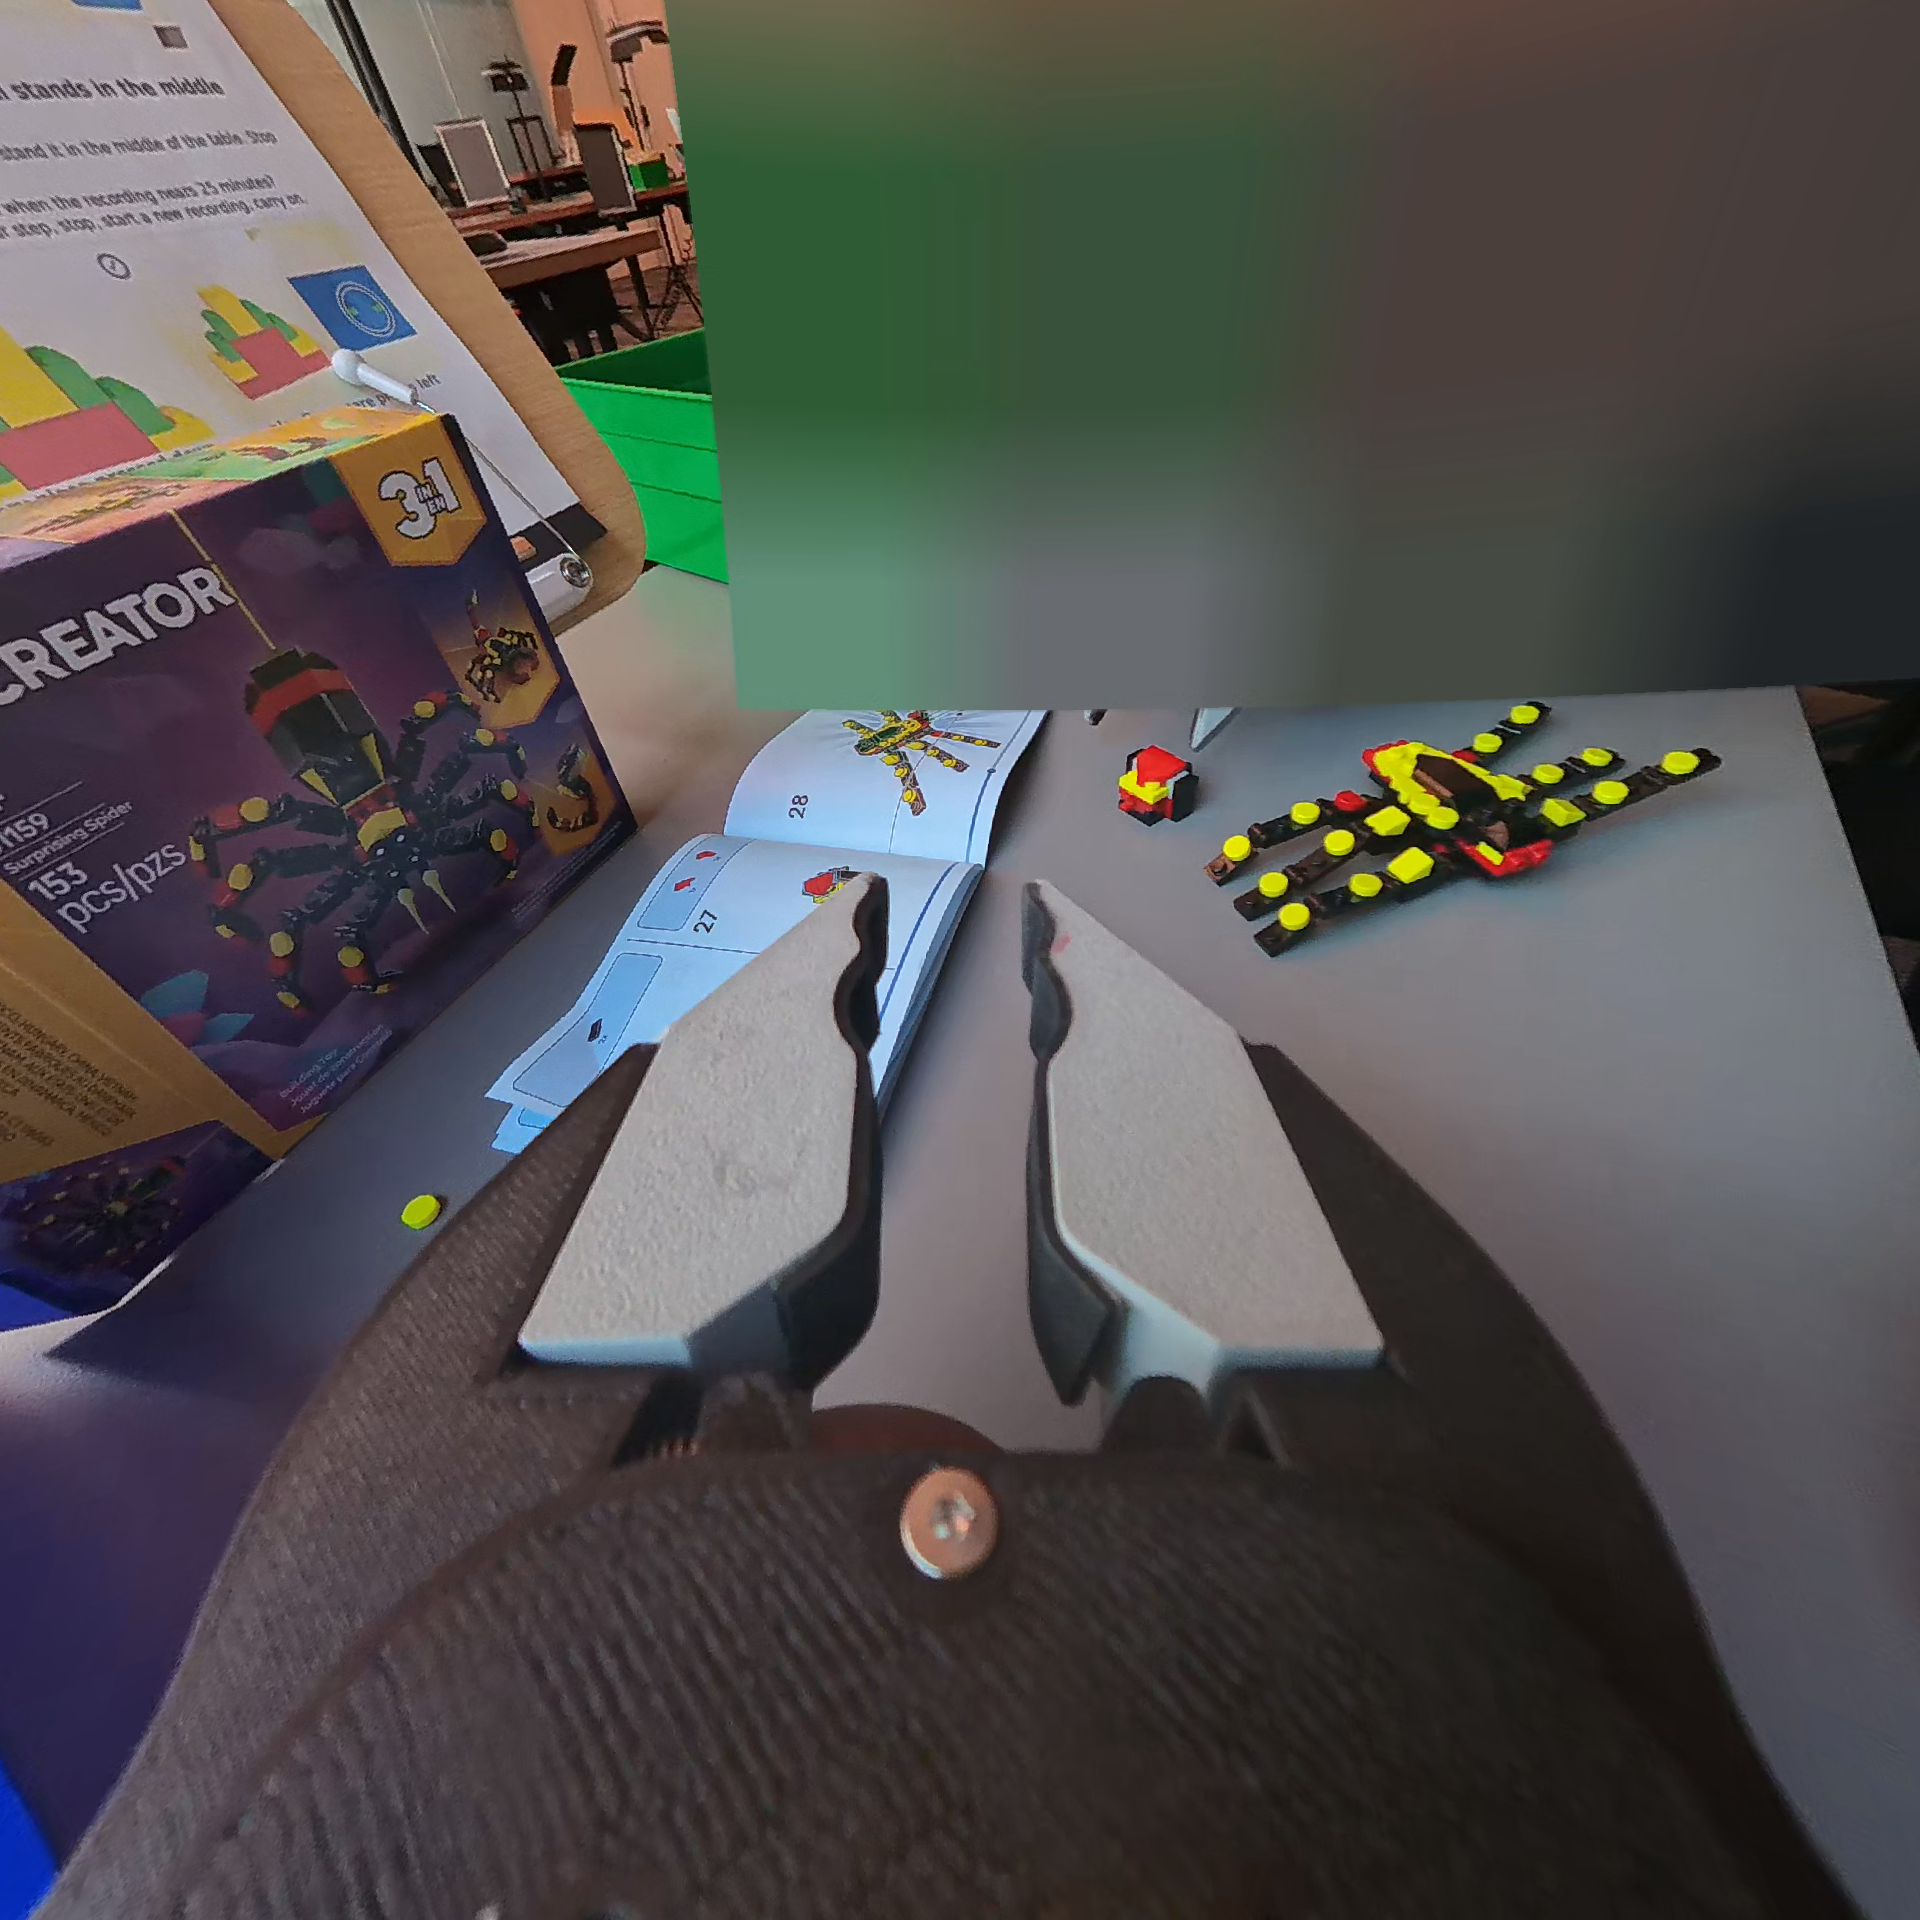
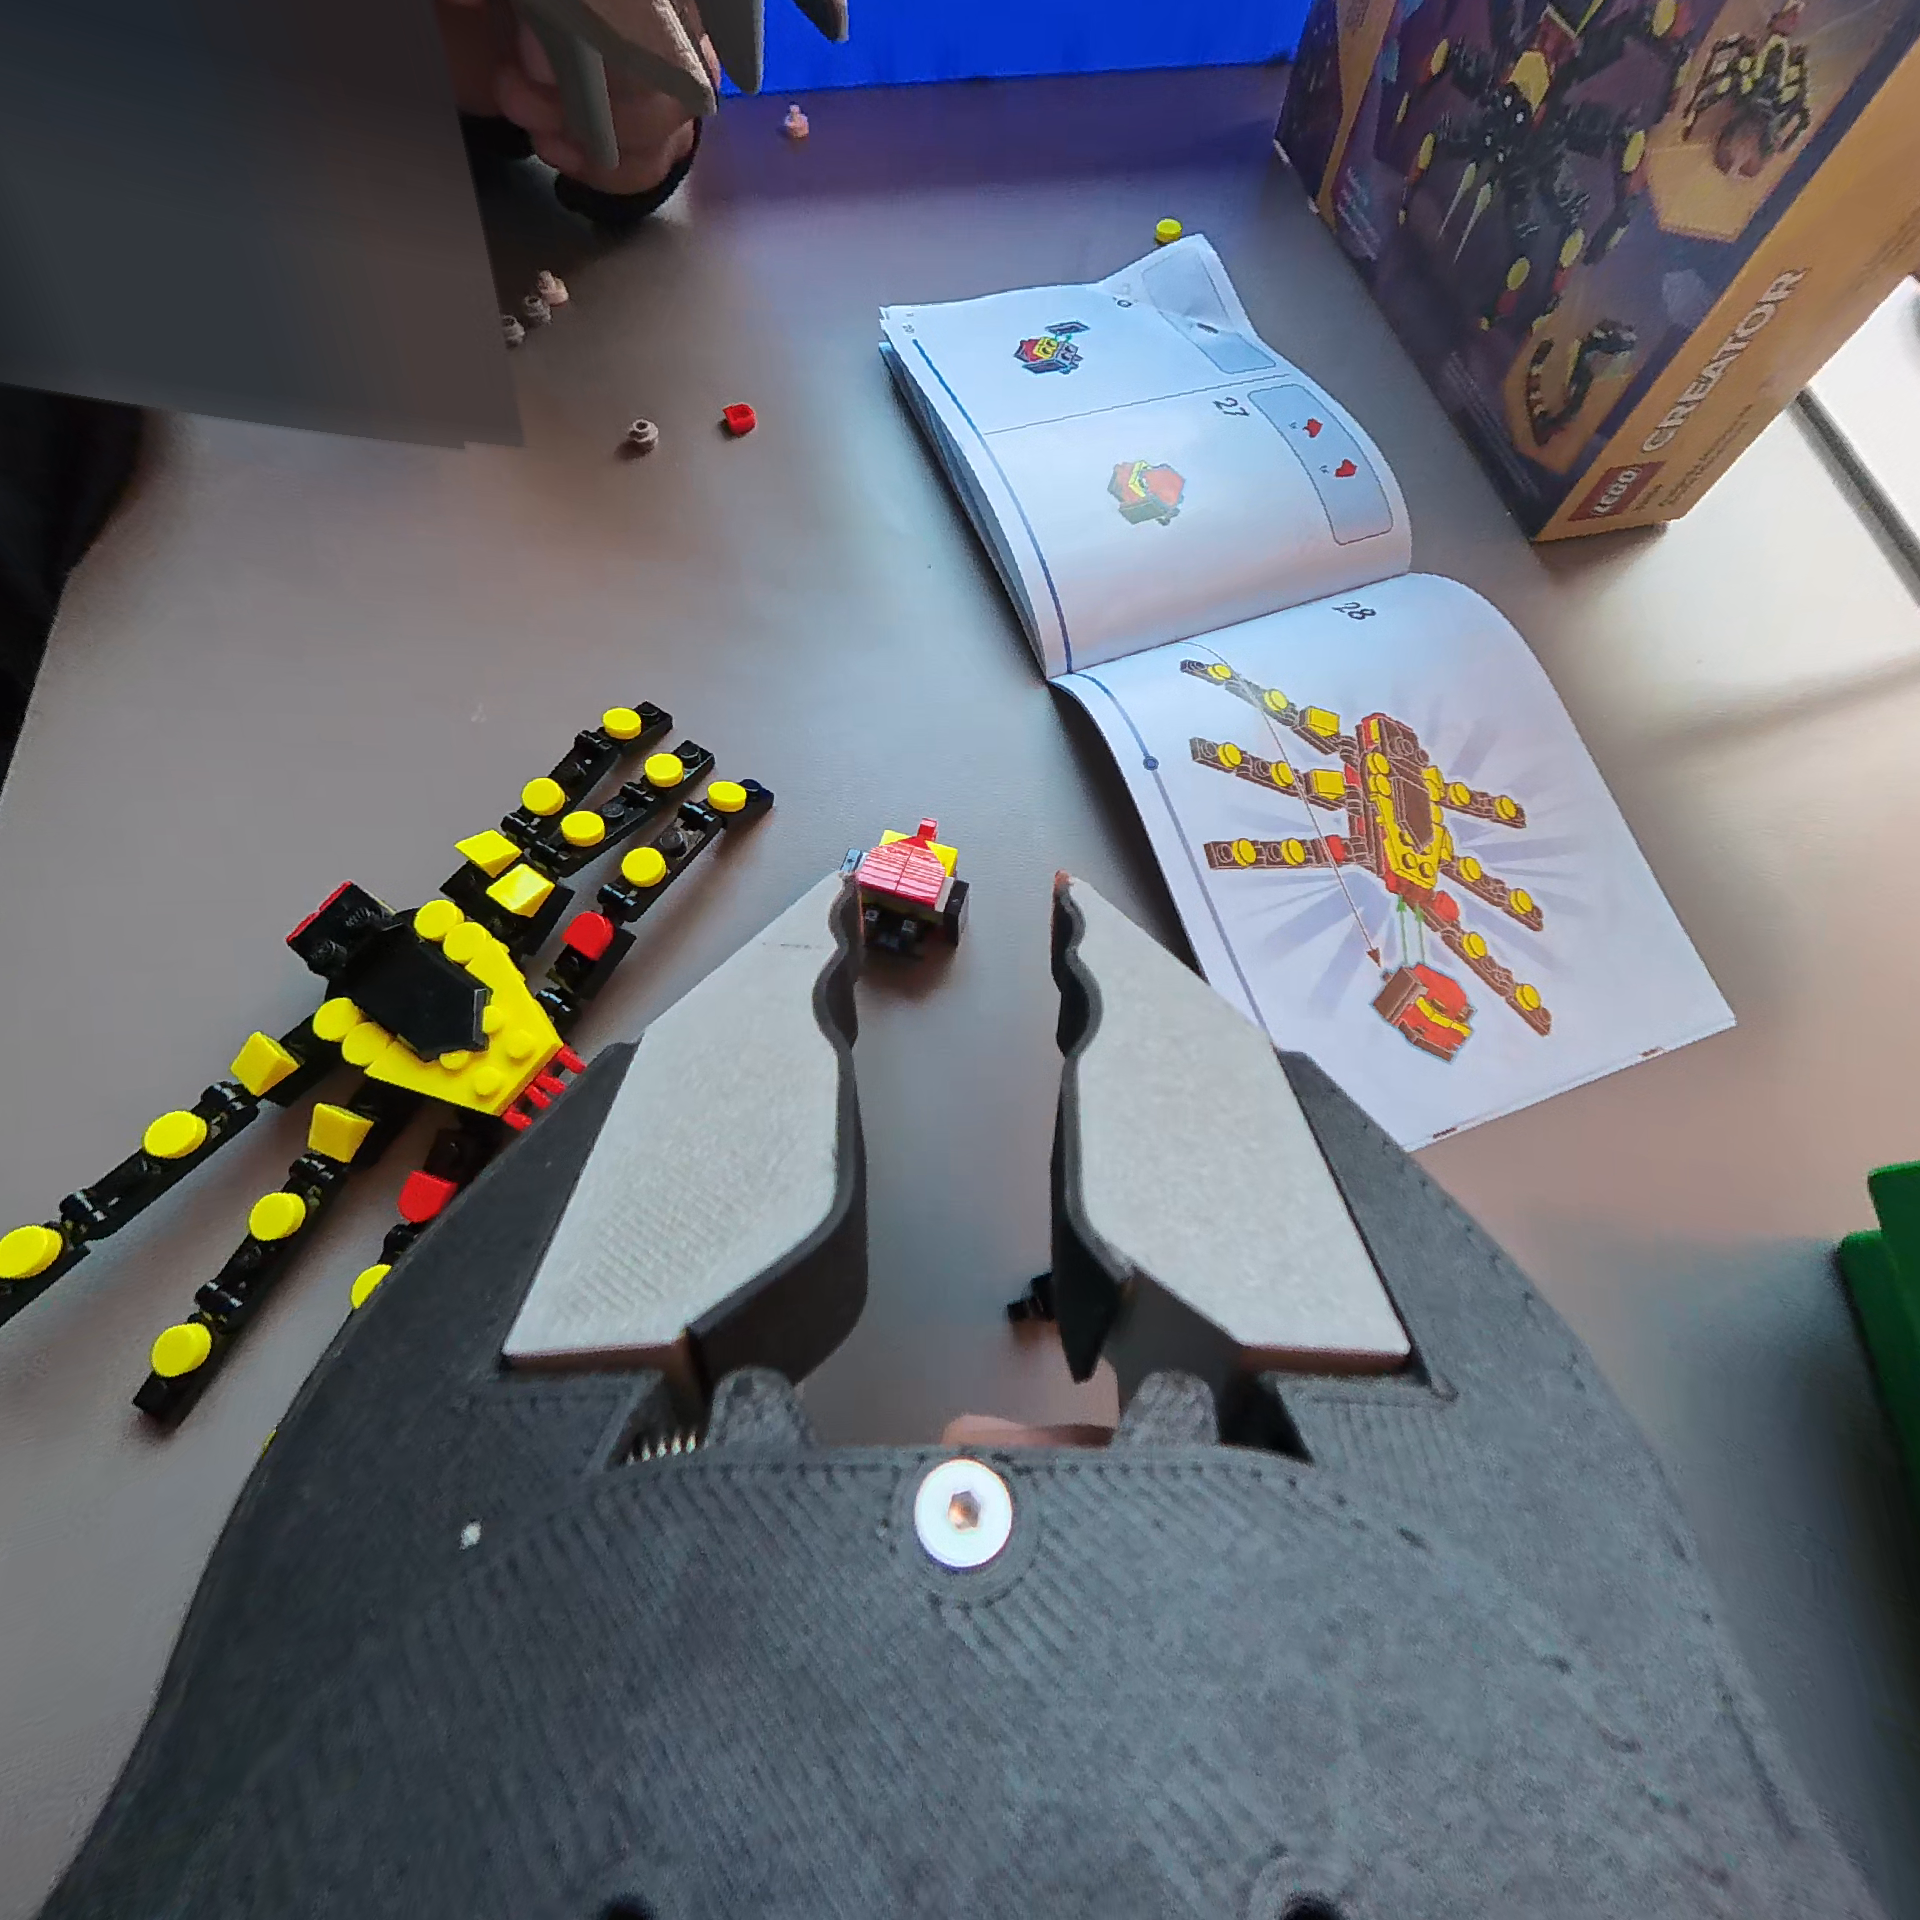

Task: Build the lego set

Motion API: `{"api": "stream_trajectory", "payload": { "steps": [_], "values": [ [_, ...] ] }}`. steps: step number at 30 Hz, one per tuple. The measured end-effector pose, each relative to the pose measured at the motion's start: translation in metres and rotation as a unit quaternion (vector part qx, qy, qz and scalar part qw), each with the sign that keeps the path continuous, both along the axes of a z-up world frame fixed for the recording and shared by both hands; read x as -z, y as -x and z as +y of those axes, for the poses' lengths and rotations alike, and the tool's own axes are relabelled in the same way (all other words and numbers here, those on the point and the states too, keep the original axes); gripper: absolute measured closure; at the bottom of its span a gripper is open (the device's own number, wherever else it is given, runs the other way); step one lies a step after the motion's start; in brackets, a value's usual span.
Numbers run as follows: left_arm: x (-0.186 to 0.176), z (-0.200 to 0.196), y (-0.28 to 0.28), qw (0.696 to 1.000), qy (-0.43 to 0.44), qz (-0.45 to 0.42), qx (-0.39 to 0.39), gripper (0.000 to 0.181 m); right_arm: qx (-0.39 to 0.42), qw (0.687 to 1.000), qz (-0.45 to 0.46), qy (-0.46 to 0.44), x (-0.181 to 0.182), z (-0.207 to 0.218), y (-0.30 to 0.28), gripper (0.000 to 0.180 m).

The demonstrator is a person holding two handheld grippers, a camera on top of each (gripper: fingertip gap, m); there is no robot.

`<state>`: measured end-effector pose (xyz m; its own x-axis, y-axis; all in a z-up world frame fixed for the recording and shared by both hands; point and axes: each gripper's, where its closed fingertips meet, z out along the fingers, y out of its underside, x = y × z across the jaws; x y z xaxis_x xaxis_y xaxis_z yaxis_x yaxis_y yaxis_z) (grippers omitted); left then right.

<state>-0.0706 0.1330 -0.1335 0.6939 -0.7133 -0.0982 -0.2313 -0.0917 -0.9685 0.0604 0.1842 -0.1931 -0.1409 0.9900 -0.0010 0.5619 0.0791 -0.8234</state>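
A black and yellow spider body with several legs (image 2: 395, 997) lies flat on the grey table; it also shows in the left wrist view (image 1: 1455, 821). A small red, yellow and black block assembly (image 2: 909, 883) sits on the table just beyond the tips of my right gripper (image 2: 951, 894), which is open and empty. The same assembly shows far off in the left wrist view (image 1: 1155, 784). My left gripper (image 1: 956, 899) is open and empty, above the table beside the open instruction booklet (image 1: 790, 935). The booklet also shows in the right wrist view (image 2: 1299, 675).
The purple set box (image 1: 291, 790) stands at the left, with a clipboard sheet (image 1: 208, 229) behind it. Loose pieces lie about: a yellow round stud (image 1: 421, 1210), a red piece (image 2: 738, 418), a brown stud (image 2: 642, 436). A green bin edge (image 2: 1886, 1309) is at the right. Tip to tip, the grippers are about 15 centimeters apart. From my left tips it is roughly 8 centimeters to the red piece (image 2: 738, 418); from my right, 15 centimeters.
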Motion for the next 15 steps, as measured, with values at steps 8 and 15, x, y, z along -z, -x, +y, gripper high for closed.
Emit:
{"api": "stream_trajectory", "payload": {
  "steps": [8, 15],
  "values": [
    [0.001, -0.001, -0.001, 1.0, -0.003, 0.009, 0.0, 0.159, -0.003, 1.0, -0.001, 0.02, 0.001, 0.0, -0.002, 0.14],
    [0.01, -0.011, -0.015, 0.996, -0.039, 0.084, 0.016, 0.159, 0.018, 0.999, -0.023, 0.024, 0.008, 0.001, 0.006, 0.133]
  ]
}}
